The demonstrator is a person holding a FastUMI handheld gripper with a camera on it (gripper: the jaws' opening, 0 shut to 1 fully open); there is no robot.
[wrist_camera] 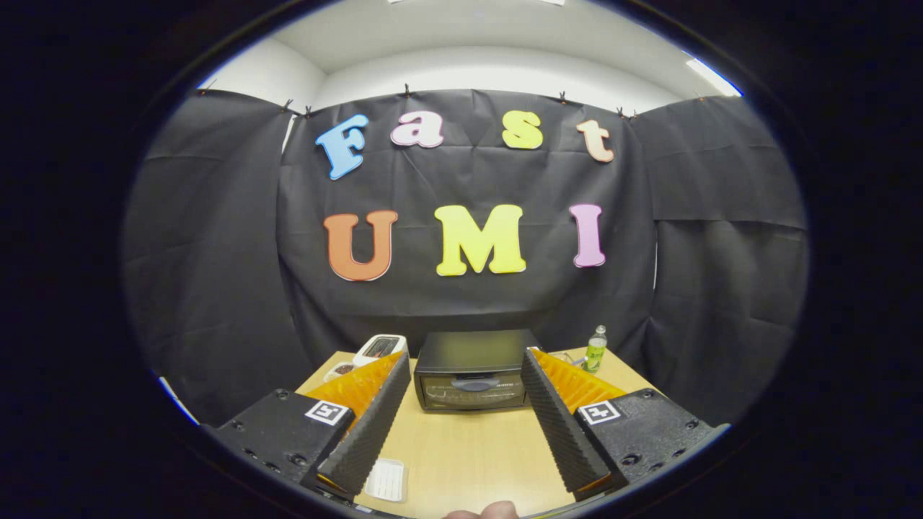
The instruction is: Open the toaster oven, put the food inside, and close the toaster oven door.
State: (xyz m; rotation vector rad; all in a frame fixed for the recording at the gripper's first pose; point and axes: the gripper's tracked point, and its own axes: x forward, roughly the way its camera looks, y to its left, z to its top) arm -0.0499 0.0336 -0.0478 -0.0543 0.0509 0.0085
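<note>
We hold the gripper (465,360) above the table (469,447), facing the toaster oven (472,369).

In the gripper view our fingers (371,425) stand wide apart and grip nothing; the toaster oven sits beyond them, framed between their tips, with its door shut. A white toaster (380,347) and a small bowl (340,370) lie to the left of the toaster oven, a green bottle (595,349) to its right, and a white tray (386,479) well in front of it, by our left finger.
</note>
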